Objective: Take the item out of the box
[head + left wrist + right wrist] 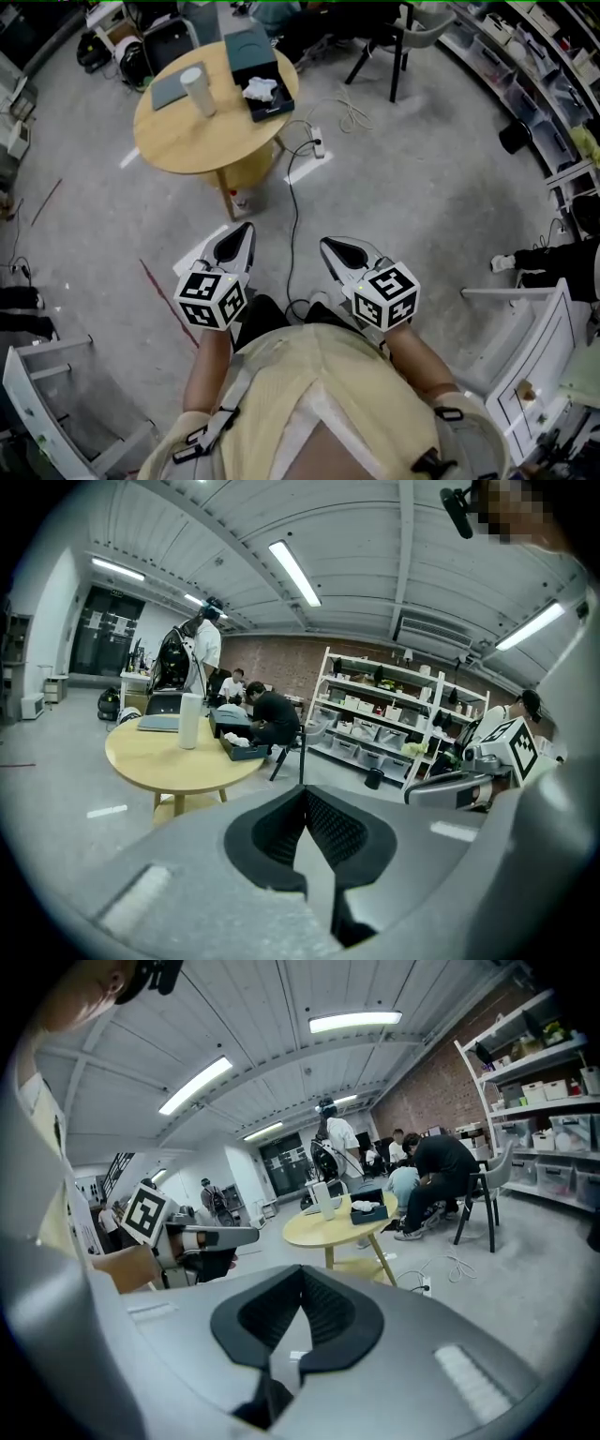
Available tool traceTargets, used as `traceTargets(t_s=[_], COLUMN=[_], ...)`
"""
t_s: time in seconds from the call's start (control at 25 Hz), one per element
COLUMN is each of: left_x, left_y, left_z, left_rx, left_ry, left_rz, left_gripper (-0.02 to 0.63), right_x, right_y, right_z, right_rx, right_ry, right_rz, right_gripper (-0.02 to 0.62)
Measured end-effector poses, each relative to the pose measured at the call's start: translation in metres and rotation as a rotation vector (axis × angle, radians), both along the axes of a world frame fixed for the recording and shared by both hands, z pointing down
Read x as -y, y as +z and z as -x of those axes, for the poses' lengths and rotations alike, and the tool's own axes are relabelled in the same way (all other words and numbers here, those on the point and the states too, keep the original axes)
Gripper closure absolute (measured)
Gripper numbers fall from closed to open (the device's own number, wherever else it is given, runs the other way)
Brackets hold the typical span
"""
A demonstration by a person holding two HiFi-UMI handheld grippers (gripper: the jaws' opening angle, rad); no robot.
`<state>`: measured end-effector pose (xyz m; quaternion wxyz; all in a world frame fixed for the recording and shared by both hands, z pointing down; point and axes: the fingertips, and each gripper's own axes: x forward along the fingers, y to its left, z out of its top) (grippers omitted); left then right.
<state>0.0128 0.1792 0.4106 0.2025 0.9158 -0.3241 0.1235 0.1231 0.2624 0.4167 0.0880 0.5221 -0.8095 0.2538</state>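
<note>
A dark open box [260,80] lies on the right part of a round wooden table [178,131] some way ahead of me, with a white crumpled item [261,89] inside it. The same box [240,749] [369,1210] shows small in both gripper views. My left gripper [246,228] and right gripper [326,245] are held close to my body, well short of the table, side by side. Both have their jaws shut with nothing between them.
A white cup [198,91] and a grey laptop [170,87] stand on the table's left part. A black chair [398,42] is beyond the table to the right. A cable and power strip [318,147] lie on the floor. White frames [525,366] flank me, and shelves [375,719] line the right wall.
</note>
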Motion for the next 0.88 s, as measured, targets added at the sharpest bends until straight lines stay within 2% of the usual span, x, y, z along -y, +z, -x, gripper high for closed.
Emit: traceTargets(t_s=[0.28,0.36,0.68,0.88], left_x=[0.042,0.061,0.137,0.176], left_y=[0.005,0.001,0.005,0.001], left_z=[0.027,0.042,0.106,0.133], left_rx=[0.034,0.047,0.065,0.069], left_ry=[0.000,0.004,-0.021,-0.010], left_rz=[-0.009,-0.021,-0.036,-0.057], left_gripper=[0.603,0.603,0.601,0.601], right_x=[0.045,0.068,0.164,0.213], right_y=[0.000,-0.004,-0.014,-0.015], right_z=[0.025,0.040,0.091,0.121], right_rx=[-0.020,-0.020,-0.079,-0.109], right_ry=[-0.039,-0.051,-0.097,-0.122], right_rz=[0.005,0.007,-0.010,-0.016], right_gripper=[0.589,0.540,0.486,0.463])
